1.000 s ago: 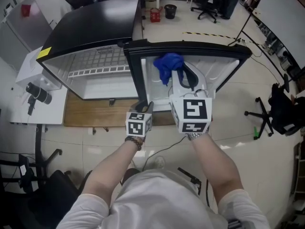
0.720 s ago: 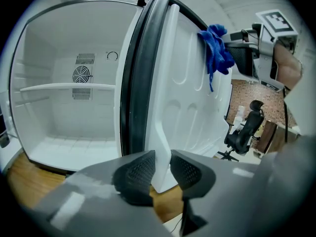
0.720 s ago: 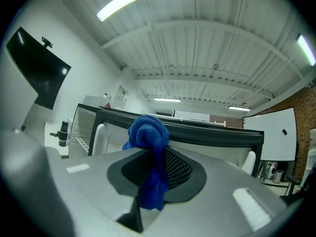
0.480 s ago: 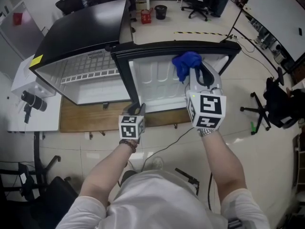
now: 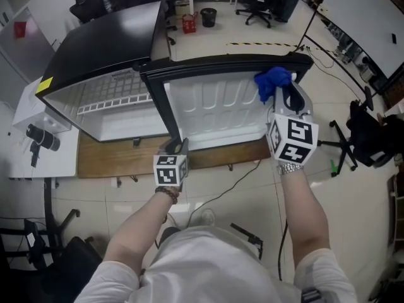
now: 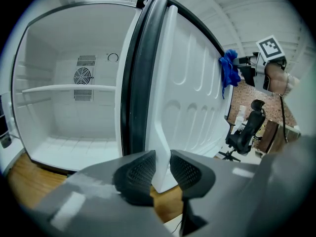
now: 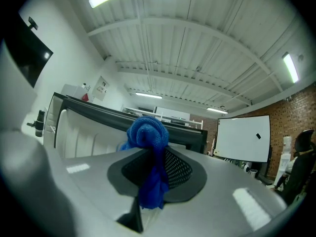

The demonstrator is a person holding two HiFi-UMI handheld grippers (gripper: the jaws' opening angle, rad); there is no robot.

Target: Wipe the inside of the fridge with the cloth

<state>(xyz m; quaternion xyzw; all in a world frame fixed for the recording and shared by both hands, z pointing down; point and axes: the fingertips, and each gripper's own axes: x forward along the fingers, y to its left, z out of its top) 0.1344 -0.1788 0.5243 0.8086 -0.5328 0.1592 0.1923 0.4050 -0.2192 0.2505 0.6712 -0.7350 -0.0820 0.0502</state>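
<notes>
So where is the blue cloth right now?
Head view, right side: the blue cloth is clamped in the right claw, at the open fridge door, near its top right corner.

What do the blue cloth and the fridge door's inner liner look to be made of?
Blue cloth: soft fabric with a fuzzy looped pile that bunches and droops limply, likely microfibre or terry.
Door liner: probably moulded plastic; it is white, smooth and slightly glossy, with pressed ribs and rounded edges.
</notes>
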